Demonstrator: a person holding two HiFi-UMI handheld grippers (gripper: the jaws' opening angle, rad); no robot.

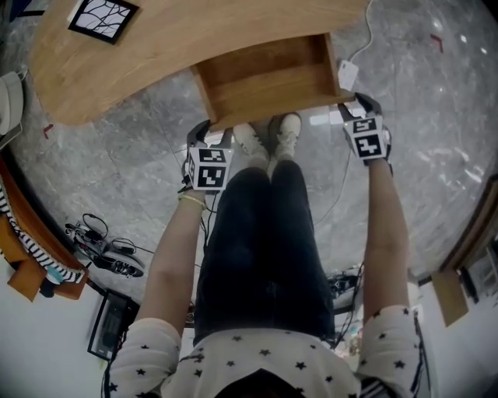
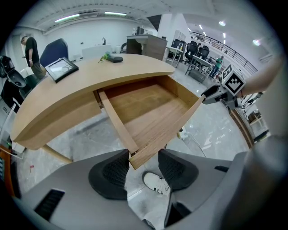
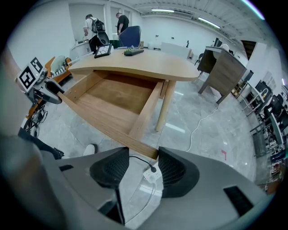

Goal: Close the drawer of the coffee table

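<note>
While looking steeply down from the head: drawer [image 1: 268, 78] pulled well out of the coffee table [image 1: 140, 54] toward the legs, left claw [image 1: 214, 134] at its near left corner, right claw [image 1: 359, 105] at its near right corner. Given by that view alone: both shoes [image 1: 272, 136] side by side on the floor between the claws, under the drawer's front edge. Given by the left claw's camera alone: pads [image 2: 114, 173] standing wide apart, pinching nothing; corner of the drawer front poking in between their tips, close against the left pad, a gap to the right one; one of the shoes on the floor below the opening; right claw small and far across at the other corner. Given by the right claw's camera alone: jaws likewise apart, gripping nothing; other end of the drawer front lying across the pad tips; white power strip [image 3: 150, 173] with a black plug on the floor beneath the gap; two people [image 3: 92, 27] far behind the table. Common to all three: framed panel [image 1: 103, 15] lying on the tabletop.
</note>
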